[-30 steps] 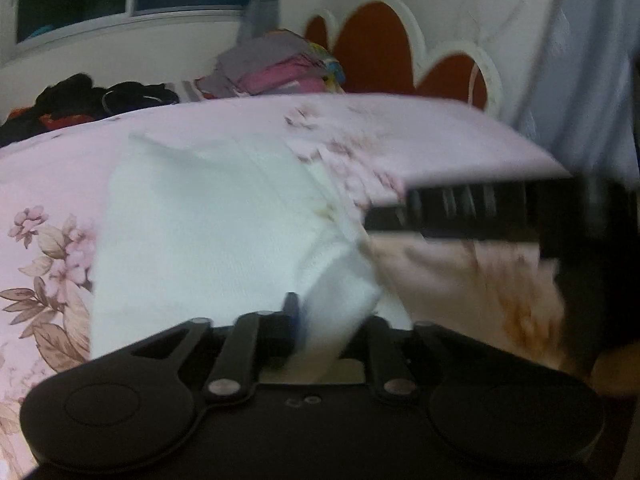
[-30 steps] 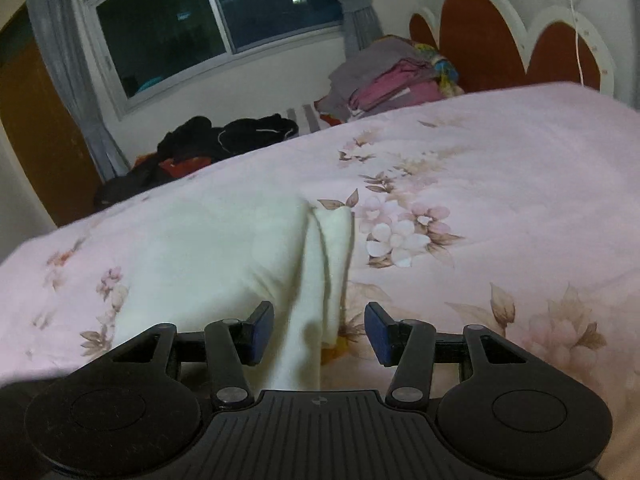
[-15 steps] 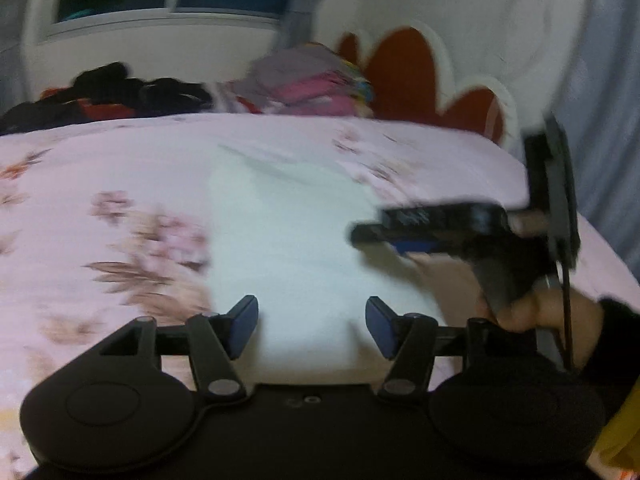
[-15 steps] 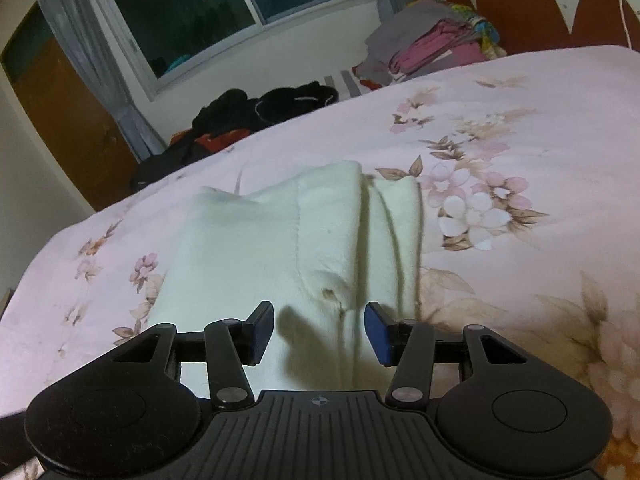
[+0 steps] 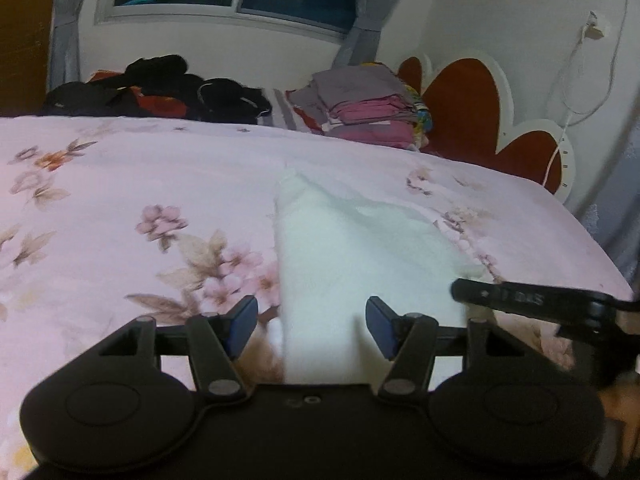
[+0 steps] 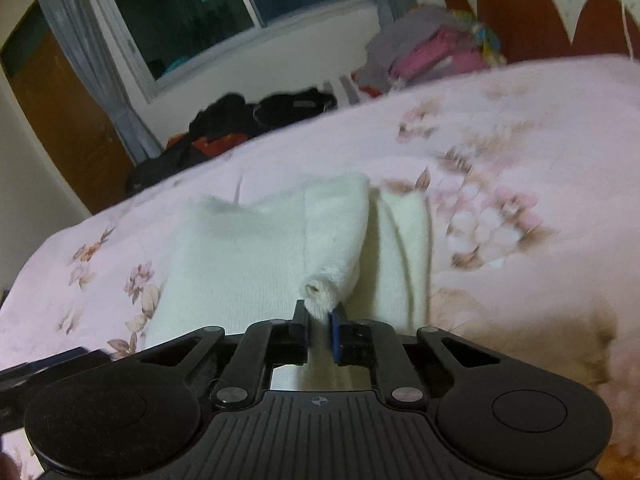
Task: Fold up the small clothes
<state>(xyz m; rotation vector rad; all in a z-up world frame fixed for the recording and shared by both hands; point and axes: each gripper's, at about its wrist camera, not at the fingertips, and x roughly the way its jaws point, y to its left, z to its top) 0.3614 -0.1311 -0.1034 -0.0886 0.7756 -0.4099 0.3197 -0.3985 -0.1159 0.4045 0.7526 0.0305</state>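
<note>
A small white knitted garment (image 5: 360,256) lies on the pink floral bedspread (image 5: 120,200). My left gripper (image 5: 312,326) is open and empty, its blue pads on either side of the garment's near edge. In the right wrist view the garment (image 6: 240,264) lies partly folded, with a rolled sleeve end (image 6: 320,296) at its near edge. My right gripper (image 6: 320,330) is shut on that sleeve end. The right gripper's finger also shows in the left wrist view (image 5: 520,300), at the garment's right edge.
A stack of folded pink and grey clothes (image 5: 368,108) and a heap of dark clothes (image 5: 160,88) lie at the bed's far side. A red and white headboard (image 5: 480,112) stands at the right. A window (image 6: 224,12) and curtain are behind.
My left gripper let go of the white cloth and opened, then swung left. My right gripper closed on the rolled sleeve end, which it straddled open before.
</note>
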